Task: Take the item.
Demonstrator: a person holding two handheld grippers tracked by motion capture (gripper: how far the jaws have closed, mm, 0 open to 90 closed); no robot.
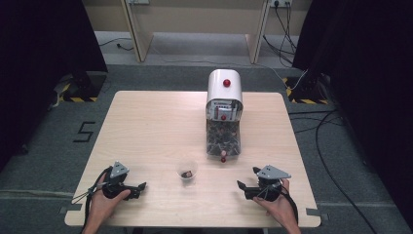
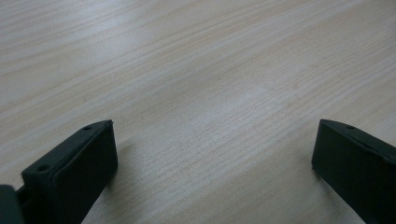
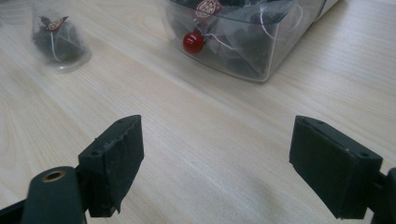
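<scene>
Wooden table (image 1: pixel 146 131); dispenser (image 1: pixel 224 114) label unreadable; floor marking "5" (image 1: pixel 84 131).

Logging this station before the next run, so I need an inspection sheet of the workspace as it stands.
Surface: light wood table, bare between things.
Job's things: white-topped dispenser with clear bin of tea bags and a red knob low on its front; small clear cup in front of it, one tea bag inside.
Clutter: nothing seen.
Grippers: left gripper and right gripper rest near the front edge, jaws apart, holding nothing.
Cables: one trails from each gripper; more cables on the floor at right.
Surroundings: grey carpet, dark curtains, yellow-black tape.
</scene>
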